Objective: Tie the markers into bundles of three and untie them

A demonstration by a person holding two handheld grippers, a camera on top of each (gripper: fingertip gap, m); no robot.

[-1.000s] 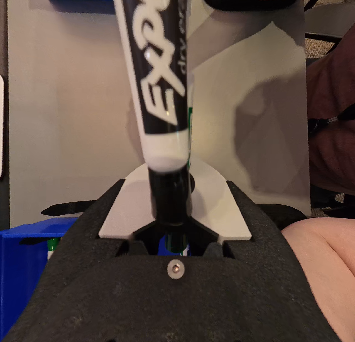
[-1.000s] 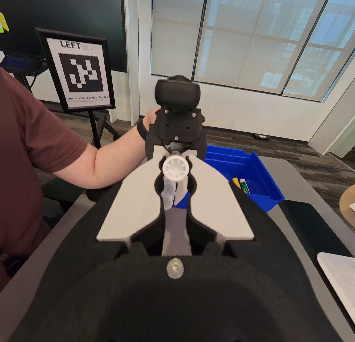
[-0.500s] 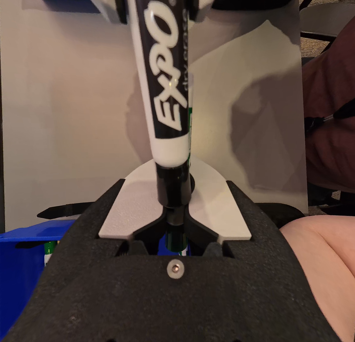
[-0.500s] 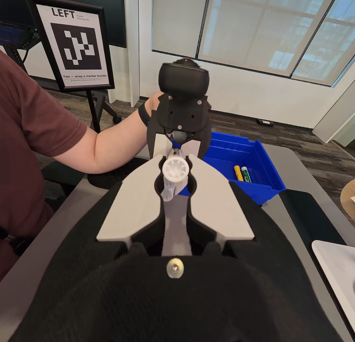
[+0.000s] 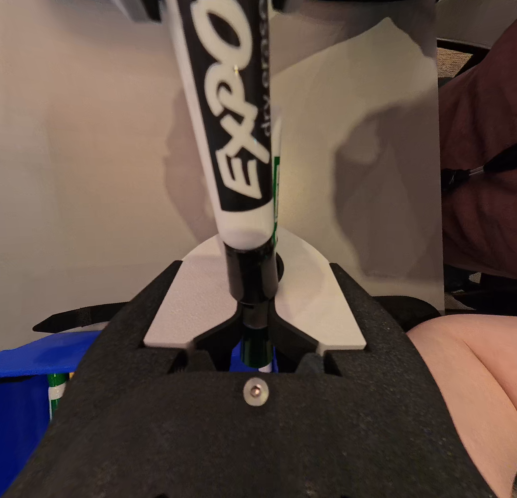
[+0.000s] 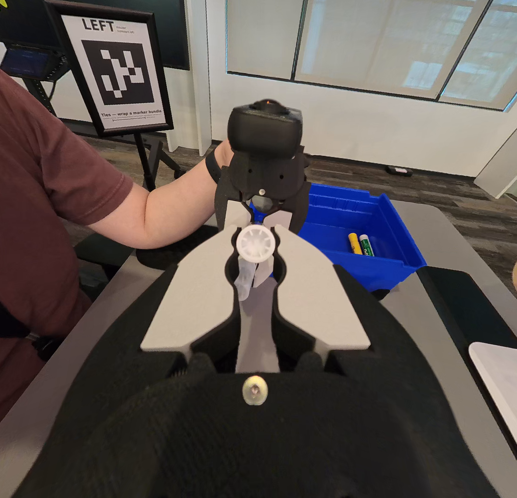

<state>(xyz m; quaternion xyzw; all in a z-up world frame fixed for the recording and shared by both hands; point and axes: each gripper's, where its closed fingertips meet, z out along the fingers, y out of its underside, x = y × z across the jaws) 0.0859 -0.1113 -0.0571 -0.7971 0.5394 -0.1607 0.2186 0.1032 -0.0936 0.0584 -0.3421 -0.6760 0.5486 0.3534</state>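
Two grippers clamp one black marker (image 5: pixel 237 126) end to end above the grey table (image 6: pixel 436 219): left gripper (image 5: pixel 253 272) shut on the cap, right gripper (image 6: pixel 255 234) shut on the white ribbed tail. Green marker (image 5: pixel 275 182) mostly hidden behind it. Blue plastic bin (image 6: pixel 377 224) far right, near the table's edge.

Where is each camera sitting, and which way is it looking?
Left wrist view: on the left tool, looking along its fingers down at the grey table; it grips the black marker's cap end; a bare arm shows.
Right wrist view: on the right tool, facing the left tool, blue bin and window; the person's arm shows.
Shared: the marker, whose white end the right tool grips, the table and the bin.
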